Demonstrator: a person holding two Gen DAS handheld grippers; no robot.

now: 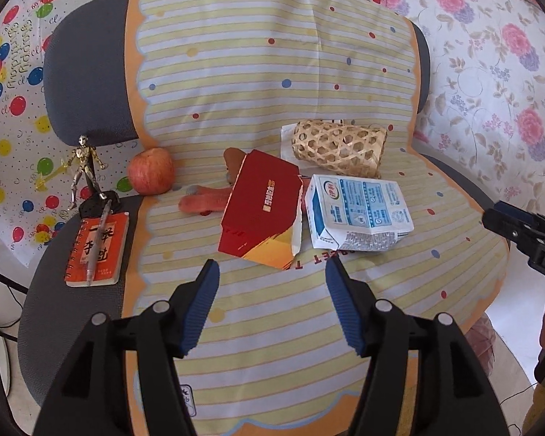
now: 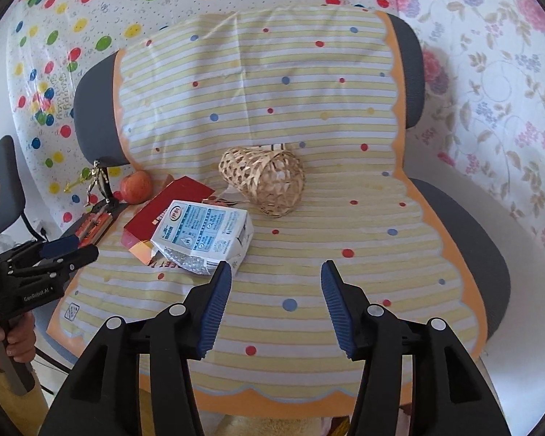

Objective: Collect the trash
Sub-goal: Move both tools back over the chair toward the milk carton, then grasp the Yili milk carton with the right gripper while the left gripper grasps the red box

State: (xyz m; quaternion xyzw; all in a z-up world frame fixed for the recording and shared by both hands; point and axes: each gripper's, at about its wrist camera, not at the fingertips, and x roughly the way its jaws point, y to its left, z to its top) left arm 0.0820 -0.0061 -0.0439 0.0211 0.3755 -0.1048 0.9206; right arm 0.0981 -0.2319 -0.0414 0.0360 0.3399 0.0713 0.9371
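Carton (image 1: 359,212), crushed, white-blue with small unreadable print, is lying on the striped cloth (image 1: 258,72) beside a red box (image 1: 261,210) and a tipped basket (image 1: 339,147). Left claw (image 1: 272,303) and right claw (image 2: 276,303) are hovering half open, empty; "GenRobot.AI" is showing on the left one.

carton (image 1: 358,212) right of box (image 1: 261,210), basket (image 1: 339,149) behind

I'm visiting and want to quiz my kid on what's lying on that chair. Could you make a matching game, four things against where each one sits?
Things:
1 apple
2 pen
3 milk carton
4 woven basket

Places:
A on the orange notebook
B tipped on its side, behind the carton
C beside the small figurine
D right of the red box

Pairs: 1-C, 2-A, 3-D, 4-B
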